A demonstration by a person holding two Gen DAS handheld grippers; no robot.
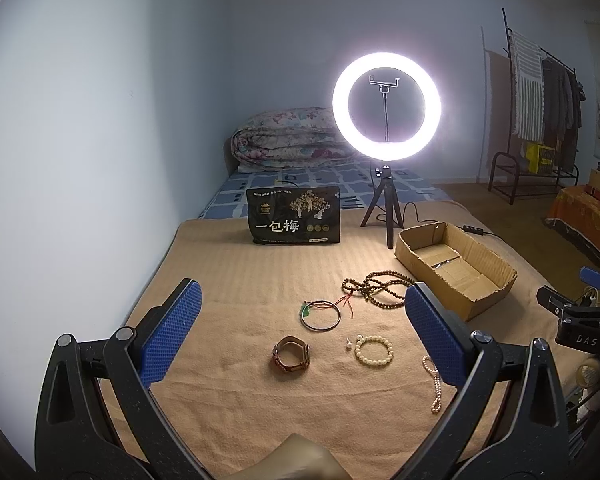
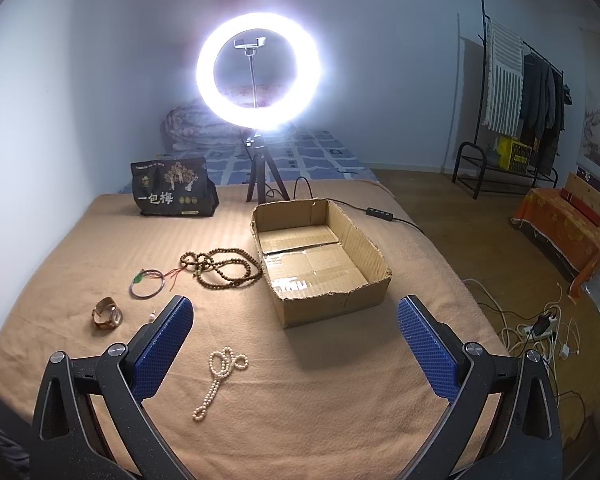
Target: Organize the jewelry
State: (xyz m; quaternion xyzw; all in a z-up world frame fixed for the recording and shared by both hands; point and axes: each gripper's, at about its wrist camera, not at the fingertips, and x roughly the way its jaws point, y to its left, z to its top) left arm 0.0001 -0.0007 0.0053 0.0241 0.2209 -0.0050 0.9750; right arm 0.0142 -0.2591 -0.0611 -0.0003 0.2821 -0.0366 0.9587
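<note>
Jewelry lies on a tan blanket [image 1: 240,272]. In the left wrist view I see a brown bead necklace [image 1: 376,286], a thin bangle [image 1: 321,315] with a green charm, a brown-strap watch [image 1: 292,356], a cream bead bracelet [image 1: 374,350], a small earring [image 1: 349,345] and a pearl strand [image 1: 434,382]. An empty cardboard box [image 2: 320,256] stands right of them. My left gripper [image 1: 300,328] is open above the watch and bangle. My right gripper [image 2: 296,340] is open, with the pearl strand [image 2: 220,372] between its fingers and the box just ahead.
A lit ring light on a tripod [image 1: 386,108] and a black snack bag [image 1: 294,216] stand at the blanket's far edge. A rolled quilt [image 1: 284,140] lies behind. The floor at right holds cables [image 2: 540,328] and a clothes rack [image 2: 516,92].
</note>
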